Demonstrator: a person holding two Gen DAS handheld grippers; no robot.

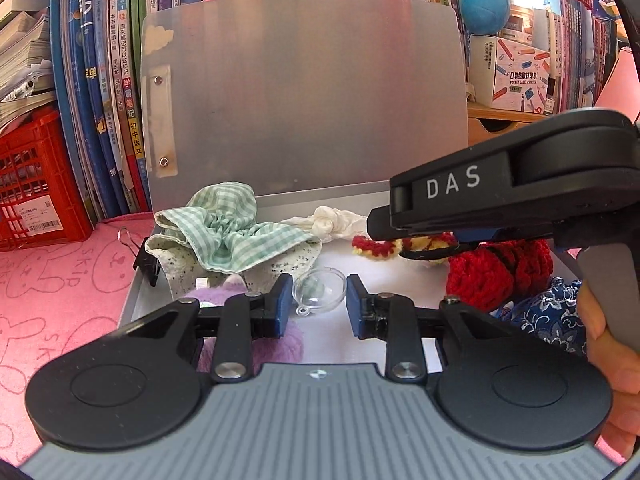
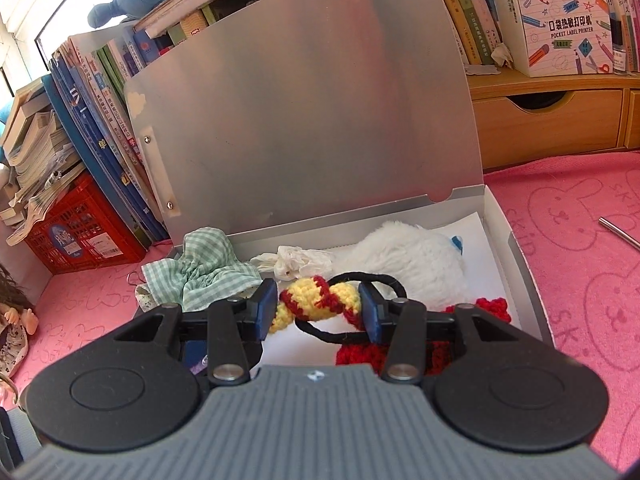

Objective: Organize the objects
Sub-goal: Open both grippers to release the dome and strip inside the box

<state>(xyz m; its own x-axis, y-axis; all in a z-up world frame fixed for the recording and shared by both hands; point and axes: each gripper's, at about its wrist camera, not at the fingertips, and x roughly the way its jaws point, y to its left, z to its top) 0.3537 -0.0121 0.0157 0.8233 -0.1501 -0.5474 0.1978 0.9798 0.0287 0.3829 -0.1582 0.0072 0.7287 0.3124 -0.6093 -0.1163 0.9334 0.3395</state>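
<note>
Plainly, step in hand: both grippers are over the open grey cardboard box, each bringing a small item in to be stowed.
Left gripper: jaws drawn nearly together on a clear plastic half-sphere with a small loop, which sits between the blue pads above the box floor.
Right gripper: jaws partly apart, pads pressing either side of a yellow-and-red crocheted hair tie on a black elastic band, held just over the box interior.
Already in the box: a green-and-white checked fabric scrunchie, a white knotted cloth tie, a red crocheted piece, a white fluffy plush, a blue-and-white floral fabric item.
Next move, as I judge it: lower each item to a bare patch of white floor, then ease the jaws apart; the dome is light and may roll.
Readable writing: "DAS" on the side of the right gripper's body; "POCKET LABEL PRINTER" on a white carton with pencil drawings; "SKIP" on the pink rabbit-print mat.
</note>
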